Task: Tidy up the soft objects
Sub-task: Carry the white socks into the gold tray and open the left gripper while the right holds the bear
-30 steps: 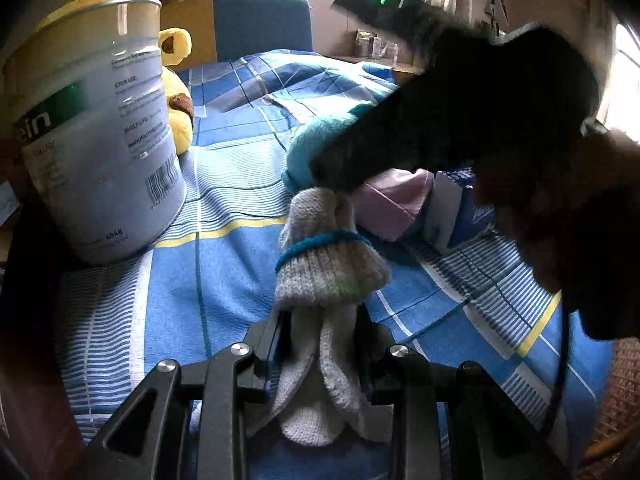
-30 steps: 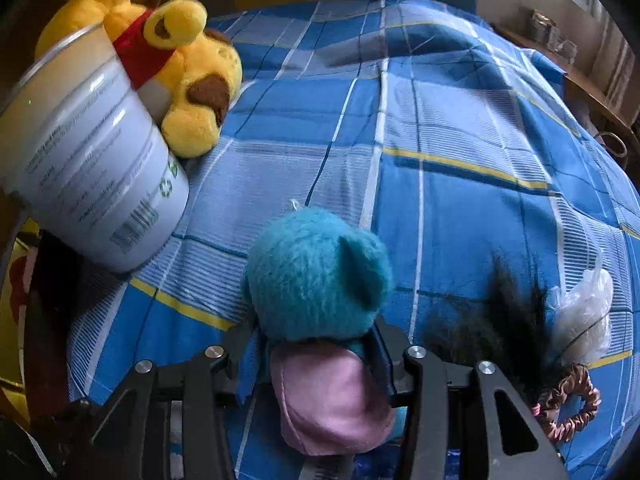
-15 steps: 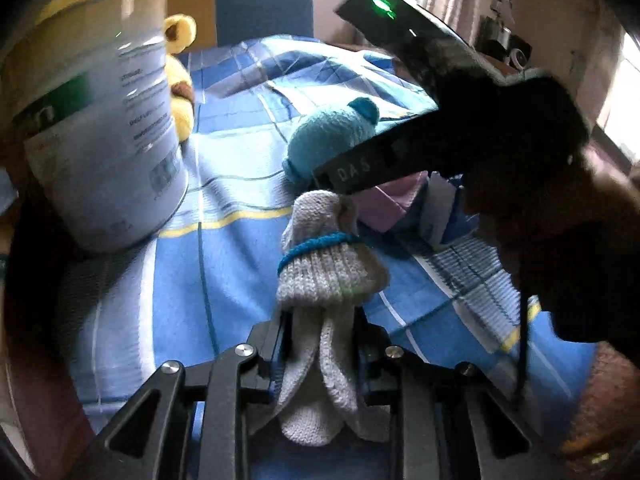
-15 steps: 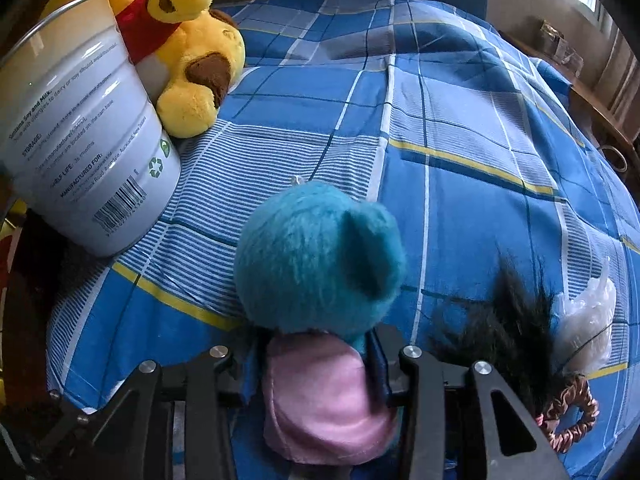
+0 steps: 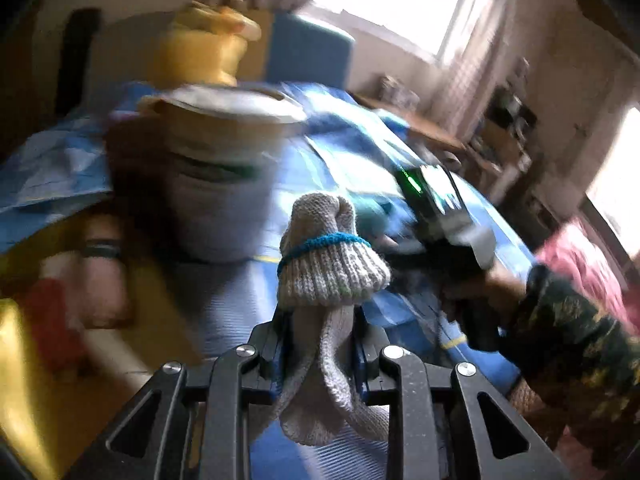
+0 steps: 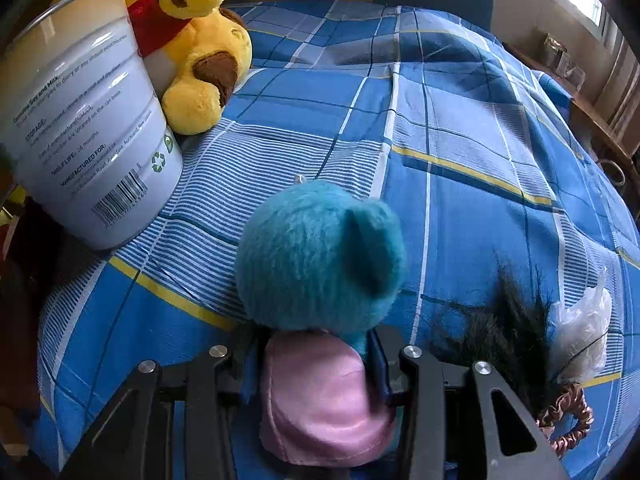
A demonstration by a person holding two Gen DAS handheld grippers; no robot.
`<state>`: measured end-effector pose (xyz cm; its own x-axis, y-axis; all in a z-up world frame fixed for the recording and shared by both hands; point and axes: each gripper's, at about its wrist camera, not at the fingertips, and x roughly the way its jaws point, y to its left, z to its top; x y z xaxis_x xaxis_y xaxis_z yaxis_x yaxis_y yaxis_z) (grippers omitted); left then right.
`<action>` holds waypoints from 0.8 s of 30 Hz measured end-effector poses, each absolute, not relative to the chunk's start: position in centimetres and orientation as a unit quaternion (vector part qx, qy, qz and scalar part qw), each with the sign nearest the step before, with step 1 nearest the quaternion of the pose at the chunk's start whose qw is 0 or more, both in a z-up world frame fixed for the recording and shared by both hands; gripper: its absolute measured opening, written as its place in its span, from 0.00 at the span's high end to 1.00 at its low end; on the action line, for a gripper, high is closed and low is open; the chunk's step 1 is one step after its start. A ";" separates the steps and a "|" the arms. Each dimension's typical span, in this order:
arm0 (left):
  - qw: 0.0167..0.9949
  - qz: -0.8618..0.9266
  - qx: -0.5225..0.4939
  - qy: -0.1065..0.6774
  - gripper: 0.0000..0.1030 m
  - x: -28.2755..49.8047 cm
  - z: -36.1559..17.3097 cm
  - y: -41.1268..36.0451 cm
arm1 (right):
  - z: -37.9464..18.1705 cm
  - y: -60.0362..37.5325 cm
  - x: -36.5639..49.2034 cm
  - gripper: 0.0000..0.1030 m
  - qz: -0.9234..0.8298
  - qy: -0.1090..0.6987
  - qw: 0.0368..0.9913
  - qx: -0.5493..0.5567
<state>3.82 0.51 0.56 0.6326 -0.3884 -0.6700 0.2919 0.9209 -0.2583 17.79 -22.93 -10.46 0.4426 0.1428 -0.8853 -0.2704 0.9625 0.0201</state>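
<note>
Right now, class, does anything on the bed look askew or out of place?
Yes: the white tin leans tilted on the soft blue bedspread, resting against the yellow plush bear, so it does not stand upright.

Printed text runs down the side of a white tin (image 6: 88, 136) standing on the blue plaid bedspread (image 6: 460, 128): the headings "STORAGE:", "SHELF LIFE:" and "MANUFACTURED FOR:" can be read, along with a line ending in "Soy and Milk". A green recycling symbol and a barcode sit near the tin's base, its digits too small to make out. In the left wrist view the tin's label is blurred beyond reading.
</note>
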 end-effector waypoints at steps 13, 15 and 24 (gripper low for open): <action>0.879 0.050 -0.156 0.449 0.74 6.1 -2.5 20.6 | -10.2 -22.7 16.9 0.58 0.111 0.504 0.853 -0.078; 0.867 0.065 -0.163 0.467 0.73 7.2 -3.8 22.2 | -10.2 -22.6 16.8 0.58 0.110 0.502 0.854 -0.077; 0.855 0.103 -0.150 0.486 0.52 10.1 -7.0 24.4 | -10.4 -22.7 16.8 0.58 0.111 0.499 0.856 -0.076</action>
<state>10.09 24.36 -6.97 0.5058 0.0310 -0.8621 -0.3228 0.9336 -0.1559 16.83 -22.70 -10.35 0.4784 0.1135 -0.8708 -0.2659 0.9638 -0.0205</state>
